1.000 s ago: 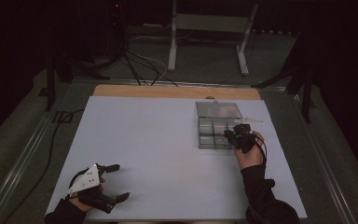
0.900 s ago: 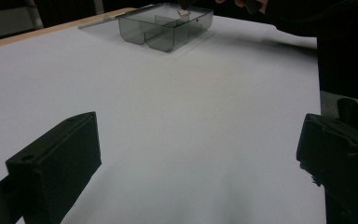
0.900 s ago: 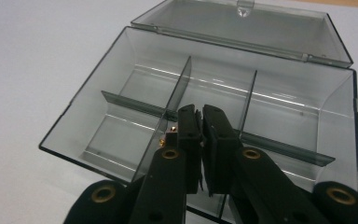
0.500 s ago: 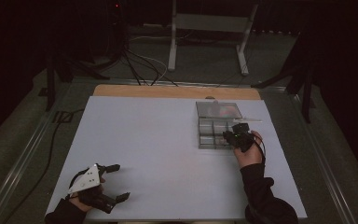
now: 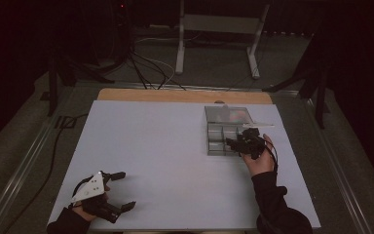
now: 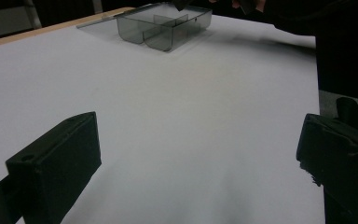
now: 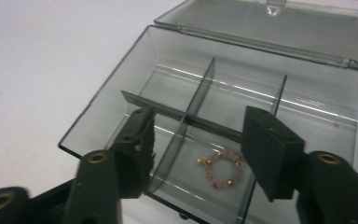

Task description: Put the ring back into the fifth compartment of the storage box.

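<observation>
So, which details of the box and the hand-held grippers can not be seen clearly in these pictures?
- High view: the right hand-held gripper covers part of the clear box; the bead bracelet is too small there.
- Right gripper view: the box's right end is cut off by the edge.
- Left gripper view: the box's inside is too far away; the left hand-held gripper stands open over the bare table.

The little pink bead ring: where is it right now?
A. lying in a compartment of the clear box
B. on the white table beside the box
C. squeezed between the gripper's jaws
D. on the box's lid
A: the pink bead ring lies flat on the floor of a compartment in the clear box, with the right gripper open above it.
</observation>
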{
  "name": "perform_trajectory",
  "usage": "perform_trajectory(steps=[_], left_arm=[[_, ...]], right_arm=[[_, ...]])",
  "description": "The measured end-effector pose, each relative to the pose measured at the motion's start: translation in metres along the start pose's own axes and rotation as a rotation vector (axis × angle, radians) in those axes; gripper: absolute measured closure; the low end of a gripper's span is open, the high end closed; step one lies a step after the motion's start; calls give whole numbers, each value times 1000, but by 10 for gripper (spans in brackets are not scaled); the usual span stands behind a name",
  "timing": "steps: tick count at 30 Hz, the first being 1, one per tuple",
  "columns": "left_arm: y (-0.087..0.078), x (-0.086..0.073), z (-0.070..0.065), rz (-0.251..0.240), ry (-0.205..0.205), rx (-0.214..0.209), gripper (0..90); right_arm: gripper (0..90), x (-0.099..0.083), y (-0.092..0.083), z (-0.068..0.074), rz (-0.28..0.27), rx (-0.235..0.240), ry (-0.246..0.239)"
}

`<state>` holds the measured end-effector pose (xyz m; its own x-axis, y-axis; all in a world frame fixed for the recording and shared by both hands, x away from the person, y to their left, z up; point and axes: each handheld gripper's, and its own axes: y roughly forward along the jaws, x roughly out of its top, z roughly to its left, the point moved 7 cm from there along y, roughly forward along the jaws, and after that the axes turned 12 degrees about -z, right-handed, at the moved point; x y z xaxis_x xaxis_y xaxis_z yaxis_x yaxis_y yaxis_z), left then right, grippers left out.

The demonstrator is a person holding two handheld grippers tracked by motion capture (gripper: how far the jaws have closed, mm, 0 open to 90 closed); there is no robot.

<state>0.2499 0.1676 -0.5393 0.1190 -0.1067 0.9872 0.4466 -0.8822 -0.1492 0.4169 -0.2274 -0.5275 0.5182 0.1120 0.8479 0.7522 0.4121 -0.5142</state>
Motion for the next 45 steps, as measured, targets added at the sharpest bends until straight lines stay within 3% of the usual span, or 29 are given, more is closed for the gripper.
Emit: perform_trajectory(steps=[5, 10, 11, 12, 15, 19, 30, 45], left_arm=[[0, 0, 0, 1, 1, 0, 10], [0, 0, 0, 1, 2, -1, 10], [0, 0, 0, 1, 2, -1, 10], [0, 0, 0, 1, 2, 0, 10], [0, 0, 0, 1, 2, -1, 10], [0, 0, 0, 0, 2, -1, 10], [1, 1, -1, 1, 4, -7, 10], [10, 1, 2, 6, -1, -22, 10]], right_arm=[[301, 3, -3, 7, -37, 22, 0], [147, 5, -8, 18, -54, 100, -43], [147, 5, -8, 18, -54, 100, -43], [147, 7, -10, 19, -88, 84, -77], [139, 7, -11, 21, -89, 93, -88], [0, 7, -13, 26, -88, 122, -96], [0, 8, -29, 45, -87, 209, -91], [0, 2, -65, 49, -136, 247, -49]])
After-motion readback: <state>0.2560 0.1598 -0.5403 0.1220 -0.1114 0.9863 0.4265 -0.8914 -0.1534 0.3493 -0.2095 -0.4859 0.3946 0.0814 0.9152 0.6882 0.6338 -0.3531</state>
